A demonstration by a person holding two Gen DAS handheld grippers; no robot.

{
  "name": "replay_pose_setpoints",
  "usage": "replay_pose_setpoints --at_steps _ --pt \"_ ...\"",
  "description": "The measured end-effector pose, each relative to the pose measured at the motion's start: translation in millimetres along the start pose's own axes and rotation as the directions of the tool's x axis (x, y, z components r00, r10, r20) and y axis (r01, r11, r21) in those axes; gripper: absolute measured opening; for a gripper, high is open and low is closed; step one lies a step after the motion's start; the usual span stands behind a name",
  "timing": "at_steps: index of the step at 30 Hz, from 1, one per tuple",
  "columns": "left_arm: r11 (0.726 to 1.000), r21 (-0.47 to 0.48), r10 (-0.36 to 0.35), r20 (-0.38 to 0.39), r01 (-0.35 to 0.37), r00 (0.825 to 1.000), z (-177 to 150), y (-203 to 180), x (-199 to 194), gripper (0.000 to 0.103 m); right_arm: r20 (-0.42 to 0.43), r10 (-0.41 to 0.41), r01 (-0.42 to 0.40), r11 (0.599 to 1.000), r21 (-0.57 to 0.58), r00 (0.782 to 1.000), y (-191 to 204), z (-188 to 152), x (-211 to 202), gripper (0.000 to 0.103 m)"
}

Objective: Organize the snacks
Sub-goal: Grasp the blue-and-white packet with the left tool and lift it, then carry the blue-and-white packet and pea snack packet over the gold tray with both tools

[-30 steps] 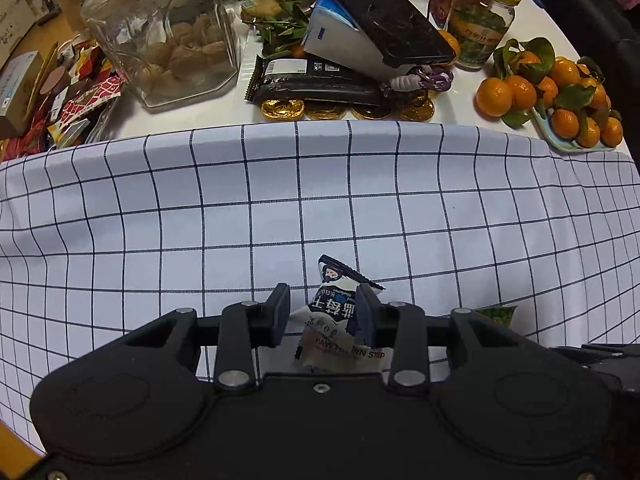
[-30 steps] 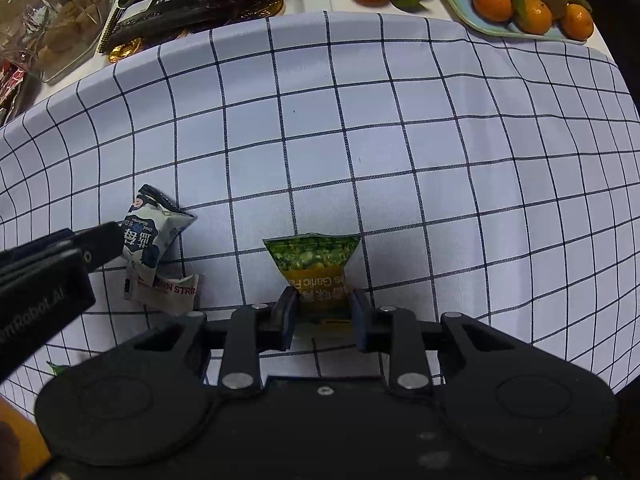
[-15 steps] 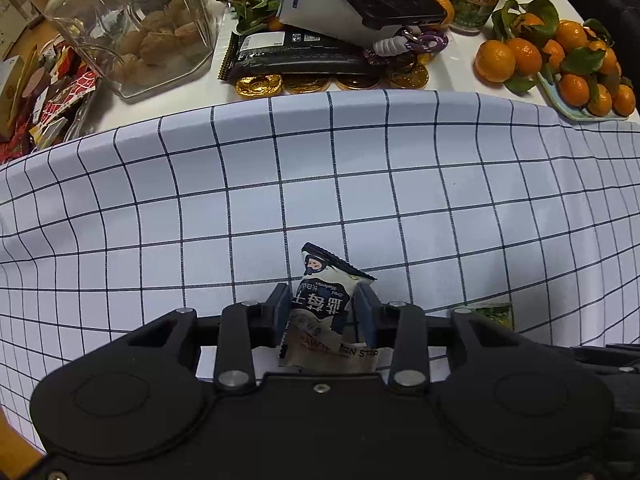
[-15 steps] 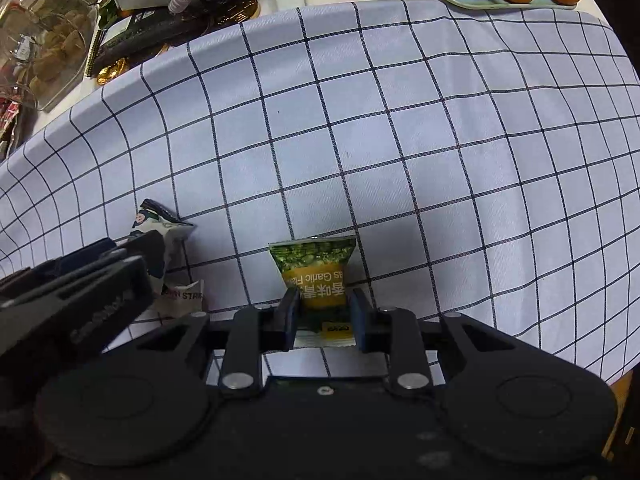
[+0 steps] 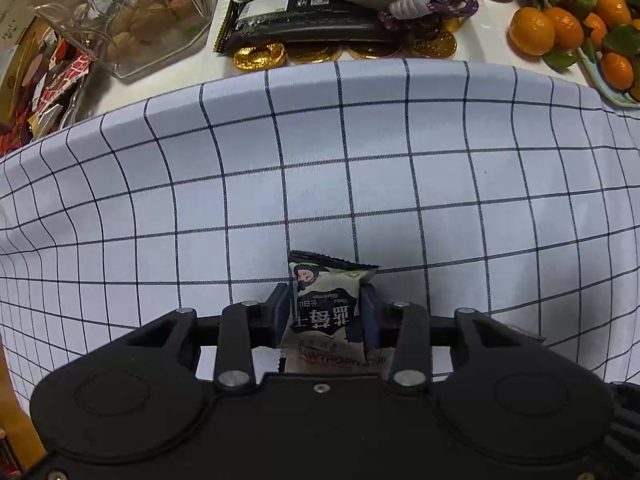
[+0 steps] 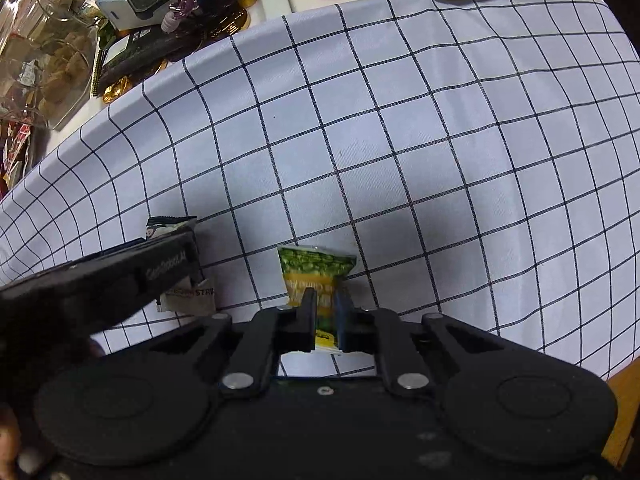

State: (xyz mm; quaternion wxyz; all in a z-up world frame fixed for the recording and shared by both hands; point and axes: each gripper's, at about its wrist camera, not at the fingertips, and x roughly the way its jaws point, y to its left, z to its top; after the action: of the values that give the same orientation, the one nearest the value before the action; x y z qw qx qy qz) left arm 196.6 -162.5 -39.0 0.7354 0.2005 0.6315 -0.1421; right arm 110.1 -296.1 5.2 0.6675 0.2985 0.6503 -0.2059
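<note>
Both grippers have clamped: left gripper (image 5: 325,312) on hawthorn packet (image 5: 326,304) (right gripper (image 6: 325,312), pea packet (image 6: 314,276)).

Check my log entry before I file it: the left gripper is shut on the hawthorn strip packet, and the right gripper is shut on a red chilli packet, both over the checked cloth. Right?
One detail is off. The right gripper is shut on a green pea packet, green and yellow, not red, as the right wrist view shows. The left gripper is indeed shut on the hawthorn strip packet, both over the checked cloth.
</note>
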Motion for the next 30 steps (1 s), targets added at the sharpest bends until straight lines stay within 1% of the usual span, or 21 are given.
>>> replay_pose_setpoints --at_steps 1,2,4,5,7,8,11,12,13,17,21,25,27,30 --pt "1.0 -0.003 -0.006 -0.014 0.006 1.0 -1 1 3 0.048 -0.002 0.003 -0.003 1.0 0.008 1.0 -2 0 0 0.014" --pt "1.0 -0.004 -0.012 -0.013 0.012 1.0 -2 1 3 0.047 -0.005 0.012 -0.012 1.0 0.017 1.0 -5 -1 -1 0.015" --pt "1.0 -0.006 -0.007 -0.014 0.007 1.0 -4 2 2 0.04 -0.01 0.031 -0.031 0.999 0.015 0.999 -10 0 -3 0.018" --pt "1.0 -0.012 -0.003 -0.016 0.003 1.0 -5 4 1 0.04 -0.007 0.039 -0.039 0.999 0.014 0.999 -11 0 -5 0.018" --pt "1.0 -0.025 -0.011 -0.009 0.011 1.0 -8 10 -6 0.04 -0.002 0.043 -0.043 0.999 0.013 0.999 -14 1 -8 0.024" --pt "0.999 -0.037 -0.011 -0.012 0.011 1.0 -8 14 -9 0.04 0.0 0.046 -0.046 0.999 0.012 0.999 -14 2 -10 0.024" --pt "0.997 -0.071 -0.022 -0.021 0.021 1.0 -13 26 -22 0.04 -0.014 0.061 -0.061 0.998 0.023 0.998 -17 4 -11 0.027" --pt "0.996 -0.082 -0.031 -0.021 0.029 0.999 -16 31 -27 0.04 -0.021 0.068 -0.068 0.997 0.029 0.997 -18 4 -11 0.031" --pt "0.995 -0.091 -0.038 -0.023 0.036 0.999 -19 36 -33 0.04 -0.028 0.073 -0.072 0.997 0.033 0.997 -18 4 -10 0.031" --pt "0.993 -0.095 -0.069 -0.032 0.066 0.997 -45 53 -52 0.04 -0.047 0.063 -0.061 0.997 0.044 0.997 -19 3 -3 0.031" --pt "0.993 -0.078 -0.096 -0.04 0.093 0.995 -78 62 -59 0.041 -0.06 0.034 -0.031 0.999 0.036 0.998 -14 0 7 0.033" --pt "0.99 -0.089 -0.115 -0.03 0.111 0.993 -108 74 -61 0.041 -0.06 0.05 -0.049 0.999 0.022 0.997 -9 -2 10 0.039" --pt "0.986 -0.108 -0.13 -0.024 0.126 0.991 -117 80 -60 0.041 -0.053 0.058 -0.057 0.998 0.012 0.997 -6 -4 10 0.04" --pt "0.984 -0.116 -0.135 -0.009 0.133 0.991 -128 88 -61 0.041 -0.043 0.041 -0.041 0.999 -0.007 0.998 1 -7 14 0.042"
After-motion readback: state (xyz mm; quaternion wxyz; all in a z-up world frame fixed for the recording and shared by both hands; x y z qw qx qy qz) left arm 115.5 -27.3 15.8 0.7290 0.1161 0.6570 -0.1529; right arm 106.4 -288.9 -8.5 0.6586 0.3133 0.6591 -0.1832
